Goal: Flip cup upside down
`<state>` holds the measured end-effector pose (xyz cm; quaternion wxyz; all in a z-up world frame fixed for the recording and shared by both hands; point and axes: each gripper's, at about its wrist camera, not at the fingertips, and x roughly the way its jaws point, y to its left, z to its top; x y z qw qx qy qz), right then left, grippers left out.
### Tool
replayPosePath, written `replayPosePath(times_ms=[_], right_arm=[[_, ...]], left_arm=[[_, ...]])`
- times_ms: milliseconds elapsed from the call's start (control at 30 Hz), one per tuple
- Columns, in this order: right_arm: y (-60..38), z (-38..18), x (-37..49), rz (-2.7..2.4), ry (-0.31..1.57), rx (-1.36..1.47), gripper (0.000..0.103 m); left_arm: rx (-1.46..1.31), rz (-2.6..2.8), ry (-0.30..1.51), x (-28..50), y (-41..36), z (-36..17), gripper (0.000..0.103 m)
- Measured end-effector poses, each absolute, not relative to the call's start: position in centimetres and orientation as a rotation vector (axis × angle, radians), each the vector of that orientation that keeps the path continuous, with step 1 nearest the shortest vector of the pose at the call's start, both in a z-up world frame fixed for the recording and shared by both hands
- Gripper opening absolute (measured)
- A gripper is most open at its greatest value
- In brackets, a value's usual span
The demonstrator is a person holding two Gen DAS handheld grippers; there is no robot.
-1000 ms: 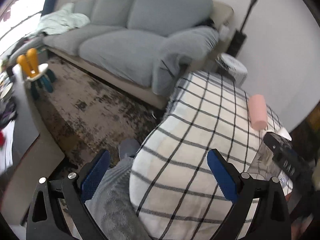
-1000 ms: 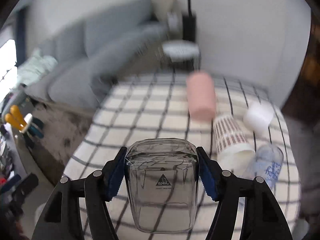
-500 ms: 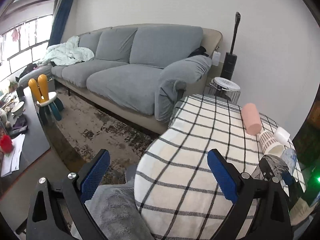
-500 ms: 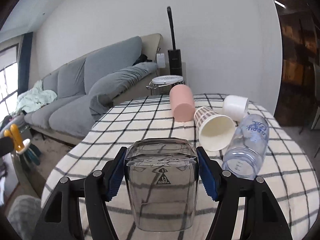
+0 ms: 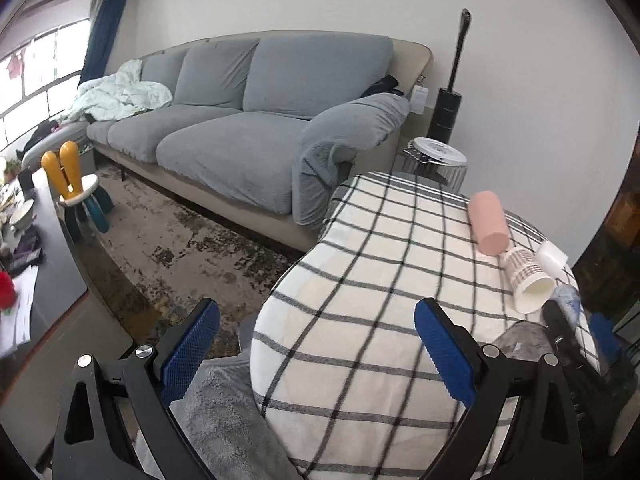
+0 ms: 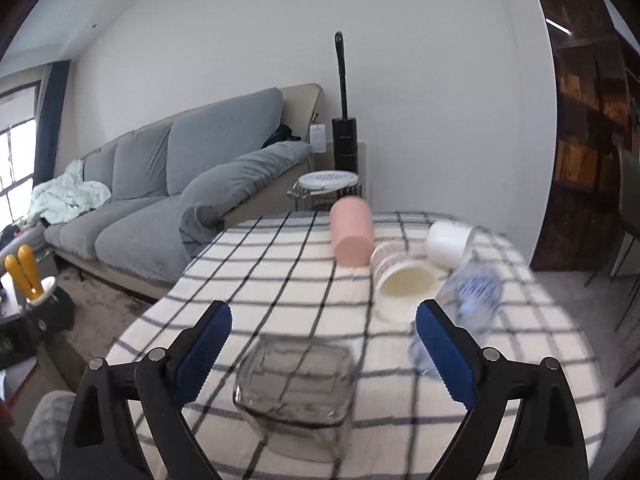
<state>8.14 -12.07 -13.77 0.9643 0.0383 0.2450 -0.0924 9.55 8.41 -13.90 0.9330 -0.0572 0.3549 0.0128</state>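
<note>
The clear, square-shouldered glass cup [image 6: 294, 394] stands on the checked-cloth counter [image 6: 280, 280] between the right gripper [image 6: 322, 344]'s wide-open, empty jaws, its outline blurred. Farther right lie a patterned paper cup [image 6: 402, 280], a clear plastic bottle [image 6: 470, 300], a pink cylinder cup [image 6: 352, 236] and a white cup [image 6: 448, 244]. The left gripper [image 5: 318, 346] gapes empty.

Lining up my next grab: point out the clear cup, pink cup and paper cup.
clear cup [image 6: 294, 394], right wrist view, front wall
pink cup [image 6: 352, 236], right wrist view, side
paper cup [image 6: 404, 284], right wrist view, open mouth
</note>
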Motion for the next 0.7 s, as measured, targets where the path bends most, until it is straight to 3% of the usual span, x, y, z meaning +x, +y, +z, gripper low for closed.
replayPosePath(times_ms=[100, 133, 300, 700], right_arm=[[-13.0, -9.5, 7.2, -0.200, 0.532, 0.067, 0.095], [-13.3, -8.6, 6.8, -0.206, 0.541, 0.070, 0.102], [-16.0, -4.3, 5.0, -0.241, 0.746, 0.118, 0.103], [-20.3, -1.8, 0.2, -0.216, 0.934, 0.193, 0.103]], left_arm=[[-0.098, -0.017, 0.754, 9.3, 7.2, -11.8, 0.099], [-0.094, -0.038, 0.768, 9.1, 6.6, -11.0, 0.099], [-0.056, -0.108, 0.828, 7.3, 3.6, -8.0, 0.099], [0.032, -0.126, 0.892, 3.4, -1.0, -5.6, 0.100]])
